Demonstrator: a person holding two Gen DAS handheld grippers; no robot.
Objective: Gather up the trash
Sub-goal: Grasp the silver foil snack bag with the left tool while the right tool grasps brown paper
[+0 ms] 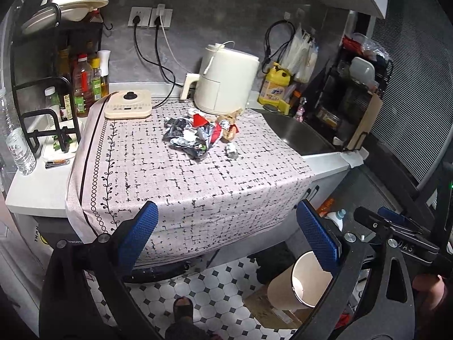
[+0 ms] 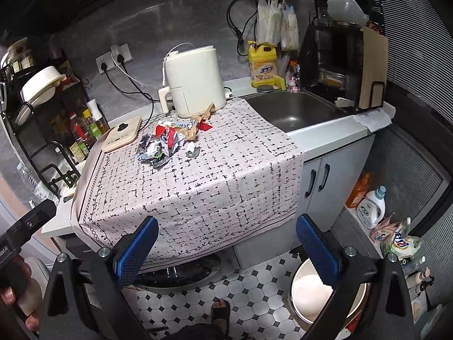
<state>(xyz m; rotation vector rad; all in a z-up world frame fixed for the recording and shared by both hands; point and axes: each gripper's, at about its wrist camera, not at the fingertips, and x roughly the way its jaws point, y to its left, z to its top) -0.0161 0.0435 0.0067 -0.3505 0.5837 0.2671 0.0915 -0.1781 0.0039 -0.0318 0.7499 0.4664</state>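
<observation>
A heap of crumpled wrappers [image 1: 195, 134], silver, black and red, lies on the patterned cloth [image 1: 175, 187] in front of the air fryer; the right wrist view shows the heap [image 2: 167, 141] too. A small foil scrap [image 1: 232, 150] lies apart at the heap's right, also visible as the scrap [image 2: 192, 150]. A tan bin [image 1: 303, 283] stands on the floor below right, seen from above as the bin [image 2: 320, 291]. My left gripper [image 1: 228, 240] is open and empty, well short of the heap. My right gripper [image 2: 226, 248] is open and empty, over the cloth's front edge.
A cream air fryer [image 1: 223, 80] and an induction hob [image 1: 128, 104] stand behind the heap. A sink [image 2: 294, 110] lies to the right, with a yellow detergent bottle [image 2: 262, 66] behind it. Bottles and a black rack [image 1: 48, 121] crowd the left. A sandalled foot [image 2: 220, 314] is on the tiled floor.
</observation>
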